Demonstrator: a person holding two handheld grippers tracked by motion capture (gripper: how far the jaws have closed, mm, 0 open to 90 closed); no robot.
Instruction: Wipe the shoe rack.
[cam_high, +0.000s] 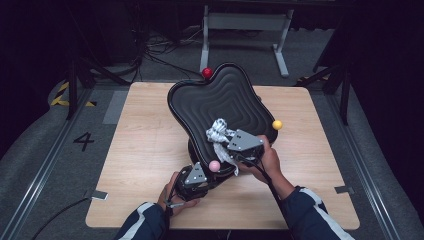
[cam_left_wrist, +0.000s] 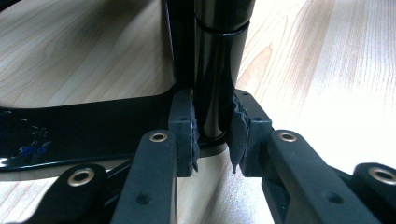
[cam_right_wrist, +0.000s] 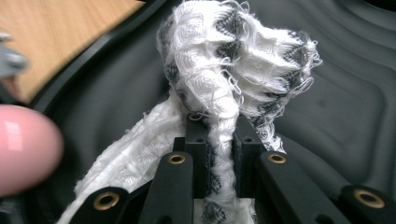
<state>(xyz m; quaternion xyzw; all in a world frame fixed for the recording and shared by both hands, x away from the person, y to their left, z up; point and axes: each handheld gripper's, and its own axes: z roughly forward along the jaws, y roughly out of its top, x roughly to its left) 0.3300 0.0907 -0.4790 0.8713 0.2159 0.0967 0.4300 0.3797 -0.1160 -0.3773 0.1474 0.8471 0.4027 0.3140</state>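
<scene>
- On the ridged face of a black, wavy-edged plastic seat (cam_high: 220, 102), tilted up over the pale wooden table (cam_high: 145, 145), lay a frayed white-and-grey woven cloth (cam_high: 218, 134), bunched into a loose wad.
- The right gripper (cam_right_wrist: 219, 135) had its jaws pinched narrow on a twisted neck of that cloth, apparently so the wad could be rubbed across the seat's concentric grooves.
- The left gripper (cam_left_wrist: 212, 128) was clamped tight around the glossy black round post (cam_left_wrist: 219, 60) under the seat, probably to steady it while wiping.
- A flat, shiny black base (cam_left_wrist: 70, 135) spread out from the post over the table.
- Small red (cam_high: 207, 73), yellow (cam_high: 277, 124) and pink (cam_high: 214, 166) balls sat by the seat's rim.
</scene>
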